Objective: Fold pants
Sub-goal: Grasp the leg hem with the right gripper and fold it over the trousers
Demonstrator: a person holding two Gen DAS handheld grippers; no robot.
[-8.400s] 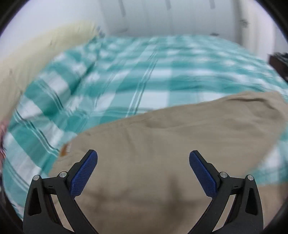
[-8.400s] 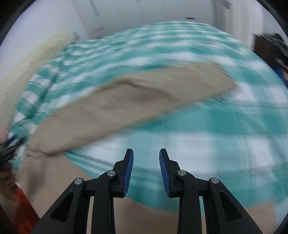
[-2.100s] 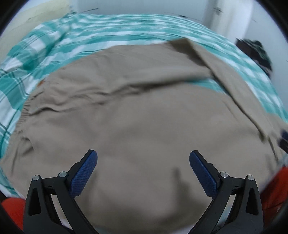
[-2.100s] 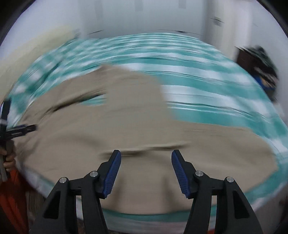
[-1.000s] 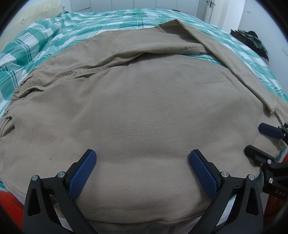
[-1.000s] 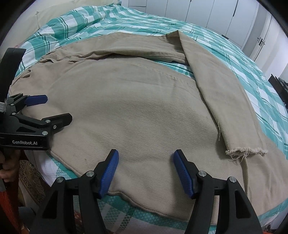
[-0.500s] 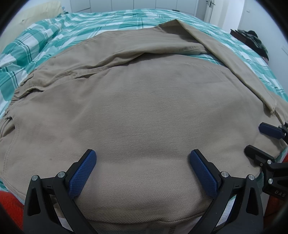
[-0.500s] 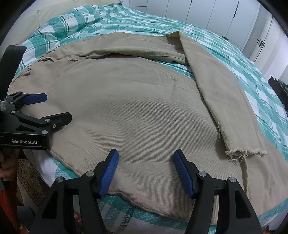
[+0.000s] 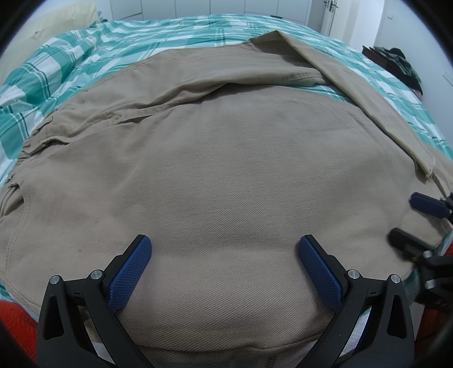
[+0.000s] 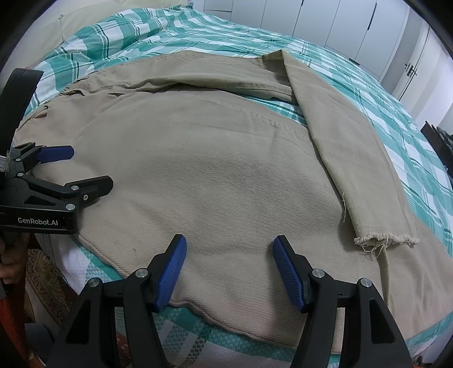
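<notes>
Tan pants (image 9: 226, 169) lie spread across a green-and-white checked bed (image 9: 70, 65). One leg is folded back over the other, its frayed hem (image 10: 382, 240) near the front right. My left gripper (image 9: 223, 263) is open and empty above the near part of the pants; it also shows in the right wrist view (image 10: 82, 169) at the left. My right gripper (image 10: 229, 263) is open and empty above the pants' near edge; it shows at the right edge of the left wrist view (image 9: 416, 220).
The bed's front edge (image 10: 170, 339) runs just below the pants. A cream headboard (image 10: 70, 19) is at the far left, white wardrobe doors (image 10: 339, 25) at the back, a dark stand with clothes (image 9: 396, 62) at the right. Orange cloth (image 9: 14, 320) sits at the lower left.
Over the last second almost nothing moved; both grippers hover open over the pants. Earlier the pants were pulled flat and one leg was folded over.
</notes>
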